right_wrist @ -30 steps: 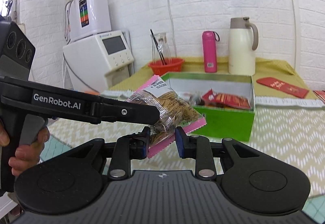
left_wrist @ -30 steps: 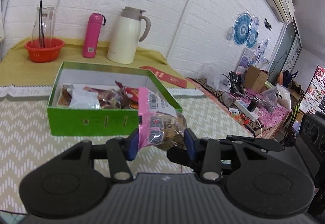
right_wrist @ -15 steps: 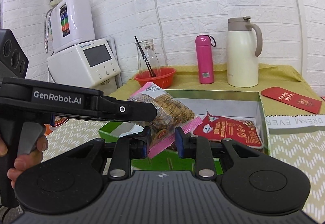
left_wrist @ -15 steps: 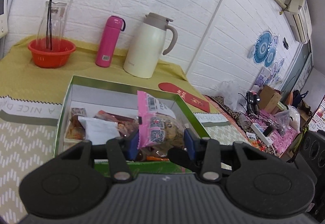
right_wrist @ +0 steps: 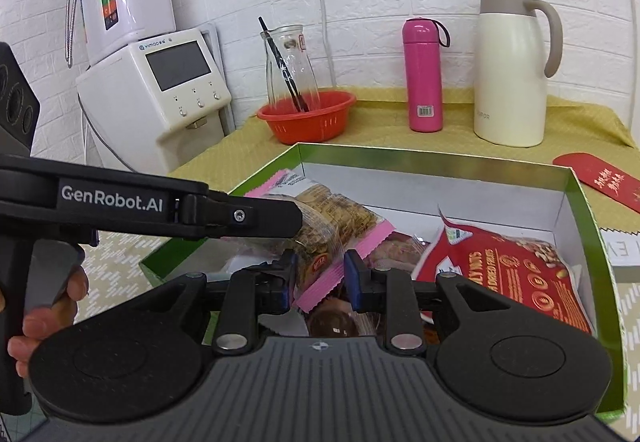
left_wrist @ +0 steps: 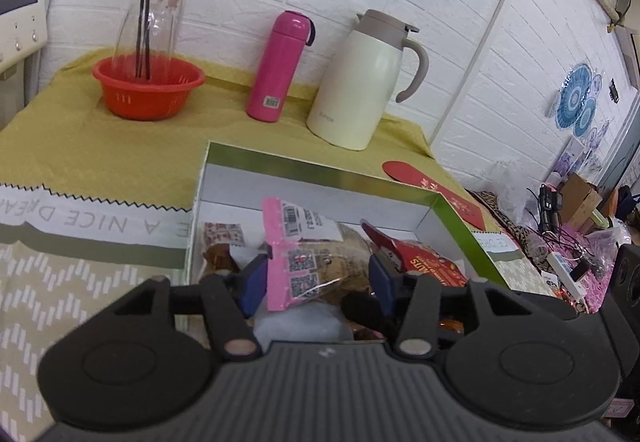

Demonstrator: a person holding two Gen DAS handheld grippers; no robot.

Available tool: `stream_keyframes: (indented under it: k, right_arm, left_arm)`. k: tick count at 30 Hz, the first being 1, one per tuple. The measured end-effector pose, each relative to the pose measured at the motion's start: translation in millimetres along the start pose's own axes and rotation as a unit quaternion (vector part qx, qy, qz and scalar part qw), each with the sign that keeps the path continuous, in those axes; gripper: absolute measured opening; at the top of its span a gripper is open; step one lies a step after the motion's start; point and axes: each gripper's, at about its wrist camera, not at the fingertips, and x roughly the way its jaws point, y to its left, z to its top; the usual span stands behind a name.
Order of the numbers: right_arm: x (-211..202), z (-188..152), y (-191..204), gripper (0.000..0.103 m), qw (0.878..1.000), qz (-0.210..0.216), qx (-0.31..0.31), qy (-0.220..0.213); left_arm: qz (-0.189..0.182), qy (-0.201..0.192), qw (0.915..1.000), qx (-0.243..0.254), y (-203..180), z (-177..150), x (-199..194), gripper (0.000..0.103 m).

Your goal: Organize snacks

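Change since a second ago: I have carried the pink-edged cookie packet (left_wrist: 308, 262) from in front of the green snack box (left_wrist: 456, 217) to a position over its open interior. The left gripper (left_wrist: 316, 276) has its jaws opening around one end of the packet, and its blue pads no longer appear to press it. The right gripper (right_wrist: 318, 274) stays pinched on the packet's crimped pink edge. My reading: release is under way, and the packet should drop beside the red nut bag (right_wrist: 508, 266) already in the box.

Surface and room, largest first: a white brick wall; the desk (left_wrist: 80, 145) under an olive cloth and a chevron mat; a white water dispenser (right_wrist: 160, 89); a cream thermal carafe (left_wrist: 360, 81); an orange basket (left_wrist: 148, 85) holding a glass bottle; a pink flask (left_wrist: 280, 65); a red envelope (right_wrist: 600, 181).
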Motion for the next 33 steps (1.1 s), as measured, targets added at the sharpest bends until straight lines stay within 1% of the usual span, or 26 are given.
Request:
stream_keyframes:
  k: [2,3,4,5,6,7,8,9,11,13,18,23,26,29,33]
  right_arm:
    - [3,2,2,0.049,1.000,-0.001,-0.003,-0.001]
    - [3,3,2,0.054,1.000,-0.005,-0.006,-0.008]
    - [1,3,3,0.060,1.000,-0.008,-0.010,-0.016]
    - [-1,2,3,0.080,1.000,-0.008,-0.017,-0.021]
    - [-4,2,4,0.103,0.999,-0.004,-0.022,-0.026]
    - [-8,0,4,0.103,0.999,-0.002,-0.025,-0.033]
    - [-12,-3,4,0.103,0.999,-0.003,-0.028,-0.043]
    - [-17,-5,5,0.103,0.998,-0.004,-0.032,-0.047]
    - [-25,-9,6,0.103,0.998,-0.005,-0.039,-0.047]
    - [-33,-14,8,0.103,0.998,-0.010,-0.039,-0.049]
    - [-60,-22,12,0.103,0.998,-0.015,-0.040,-0.056]
    - [-90,-25,16,0.103,0.997,-0.022,-0.039,-0.064]
    - [-111,-27,18,0.103,0.997,-0.027,-0.033,-0.065]
    - [-133,-34,21,0.103,0.997,-0.045,-0.023,-0.056]
    - [-162,-50,23,0.103,0.998,-0.049,0.001,-0.043]
  left_arm:
    - [0.014,-0.007,0.9998,0.009,-1,2,-2,0.058]
    - [0.020,-0.013,0.9997,0.009,0,3,-4,0.061]
    - [0.025,-0.020,0.9995,0.008,0,3,-7,0.066]
    - [0.027,-0.028,0.9992,0.004,1,3,-10,0.070]
    - [0.029,-0.036,0.9989,-0.001,2,3,-14,0.072]
    - [0.031,-0.044,0.9985,-0.006,3,3,-18,0.077]
    - [0.037,-0.048,0.9981,-0.011,4,2,-21,0.089]
    - [0.047,-0.054,0.9973,-0.014,3,1,-24,0.094]
    - [0.071,-0.066,0.9953,-0.010,-1,-2,-31,0.094]
    - [0.085,-0.061,0.9945,-0.003,-5,-5,-36,0.094]
    - [0.095,-0.051,0.9941,0.009,-17,-17,-49,0.094]
    - [0.089,-0.058,0.9941,0.021,-39,-27,-73,0.094]
    - [0.091,-0.065,0.9930,0.036,-55,-34,-93,0.094]
    - [0.103,-0.072,0.9906,0.054,-70,-47,-113,0.094]
    - [0.124,-0.055,0.9882,0.071,-89,-69,-135,0.094]
